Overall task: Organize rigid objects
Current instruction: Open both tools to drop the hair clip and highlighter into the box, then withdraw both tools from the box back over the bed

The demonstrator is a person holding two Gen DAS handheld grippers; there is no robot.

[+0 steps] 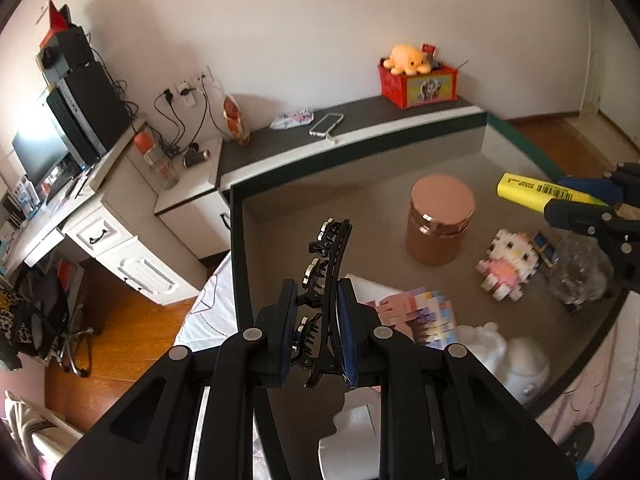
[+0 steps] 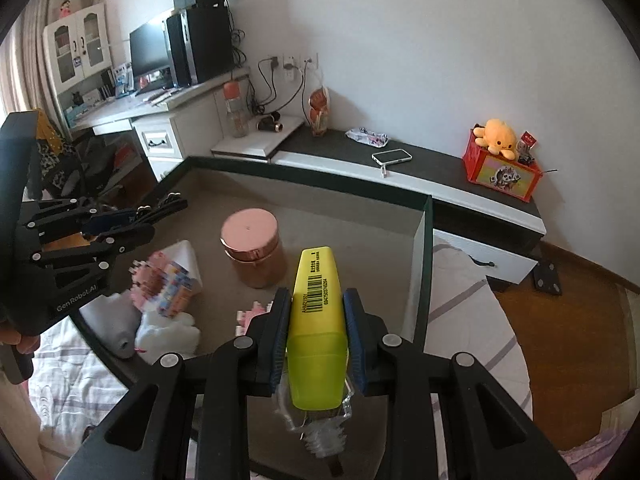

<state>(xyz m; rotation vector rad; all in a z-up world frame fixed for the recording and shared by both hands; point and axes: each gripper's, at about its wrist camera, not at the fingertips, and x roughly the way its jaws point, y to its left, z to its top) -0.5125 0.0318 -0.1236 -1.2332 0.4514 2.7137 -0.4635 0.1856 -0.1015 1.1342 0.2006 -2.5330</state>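
Note:
My left gripper [image 1: 318,300] is shut on a black hair clip [image 1: 326,276], held upright above the left part of a dark-rimmed tray [image 1: 236,240]. It shows at the left of the right wrist view [image 2: 132,220]. My right gripper [image 2: 318,308] is shut on a yellow highlighter [image 2: 318,312] with a barcode, above the tray's right side; it shows at the right of the left wrist view [image 1: 536,192]. In the tray stand a pink-lidded jar [image 1: 438,220], a block kitty figure [image 1: 508,264], a pastel block house [image 1: 424,316], a white plush [image 1: 508,356] and a crinkled clear item [image 1: 580,276].
A dark shelf [image 1: 360,120] behind the tray holds a phone [image 1: 326,124], a snack bag [image 1: 236,120] and a red box [image 1: 420,82] with an orange plush. A desk [image 1: 120,200] with a monitor stands to the left. The wooden floor [image 2: 560,340] lies to the right.

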